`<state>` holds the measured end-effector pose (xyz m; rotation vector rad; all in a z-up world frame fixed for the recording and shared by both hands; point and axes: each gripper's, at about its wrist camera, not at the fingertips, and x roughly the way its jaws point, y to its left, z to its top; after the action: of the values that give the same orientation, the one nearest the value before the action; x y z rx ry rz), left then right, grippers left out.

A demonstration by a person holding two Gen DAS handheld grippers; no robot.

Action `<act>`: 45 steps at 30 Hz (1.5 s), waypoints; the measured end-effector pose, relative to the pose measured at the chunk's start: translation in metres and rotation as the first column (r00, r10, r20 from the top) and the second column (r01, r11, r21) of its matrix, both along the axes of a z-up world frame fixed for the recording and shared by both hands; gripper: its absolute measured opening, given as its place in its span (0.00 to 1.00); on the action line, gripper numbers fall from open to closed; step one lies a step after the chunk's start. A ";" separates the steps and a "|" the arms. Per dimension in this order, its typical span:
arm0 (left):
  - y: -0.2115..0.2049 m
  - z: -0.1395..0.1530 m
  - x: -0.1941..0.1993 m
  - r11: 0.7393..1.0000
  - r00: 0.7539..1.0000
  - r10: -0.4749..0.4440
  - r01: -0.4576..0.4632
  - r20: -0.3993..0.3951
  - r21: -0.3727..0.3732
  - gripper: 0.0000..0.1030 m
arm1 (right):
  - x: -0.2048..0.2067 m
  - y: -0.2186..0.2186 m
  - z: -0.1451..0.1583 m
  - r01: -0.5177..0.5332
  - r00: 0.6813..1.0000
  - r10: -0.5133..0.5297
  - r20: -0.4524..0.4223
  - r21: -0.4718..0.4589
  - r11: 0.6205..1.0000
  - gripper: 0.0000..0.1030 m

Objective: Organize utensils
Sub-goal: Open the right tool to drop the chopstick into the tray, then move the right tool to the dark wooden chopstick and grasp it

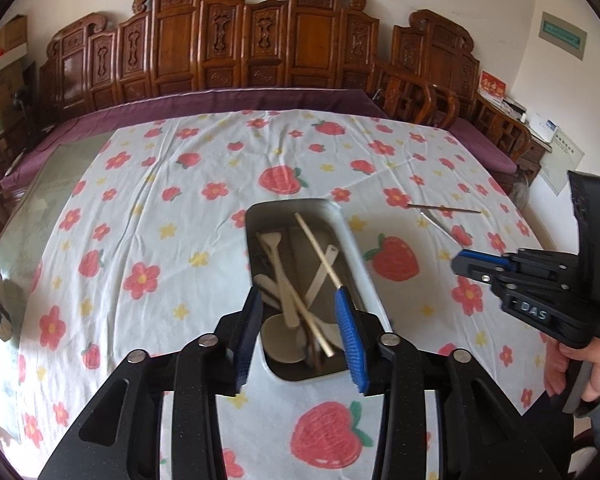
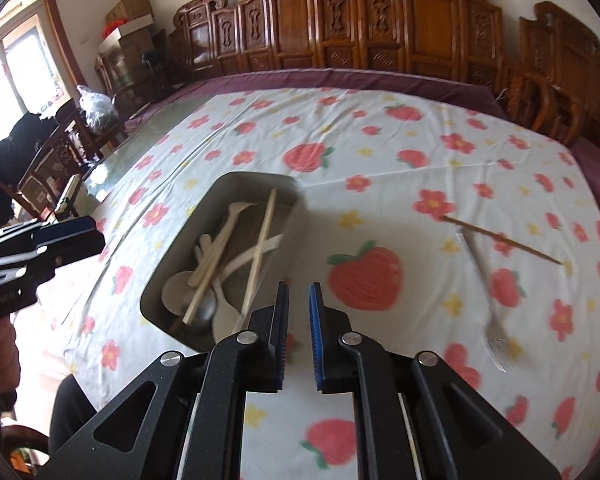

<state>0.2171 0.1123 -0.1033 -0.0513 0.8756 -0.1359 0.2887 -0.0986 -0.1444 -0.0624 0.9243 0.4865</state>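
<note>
Black left tool (image 1: 298,330) and right tool (image 2: 299,334), blue ribbed pads, silver screws.

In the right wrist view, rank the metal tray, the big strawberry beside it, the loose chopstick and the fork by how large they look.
1. metal tray
2. big strawberry
3. Fork and loose chopstick: similar in length, both thin and blurred, so unranked.
</note>
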 end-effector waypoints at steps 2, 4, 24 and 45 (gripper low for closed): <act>-0.008 0.003 -0.001 1.000 1.000 -0.010 0.010 0.009 -0.004 0.41 | -0.008 -0.017 0.005 0.023 1.000 -0.023 0.013 0.001 1.000 0.11; -0.016 0.005 -0.001 1.000 1.000 -0.018 0.018 0.011 -0.008 0.42 | -0.015 -0.033 0.009 0.039 0.999 -0.039 0.021 0.002 0.999 0.11; -0.115 -0.011 0.016 0.993 0.993 -0.119 0.119 -0.007 -0.005 0.73 | -0.008 -0.169 0.000 0.156 0.987 -0.153 0.051 -0.064 0.986 0.38; -0.157 -0.043 0.094 0.989 0.988 -0.148 0.148 -0.048 -0.009 0.75 | 0.159 -0.194 -0.081 0.030 0.998 -0.039 -0.046 -0.186 0.982 0.44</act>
<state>0.3110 -0.0446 -0.1467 0.0058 0.9279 -0.2765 0.4475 -0.2927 -0.2252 -0.2031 1.0163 0.3700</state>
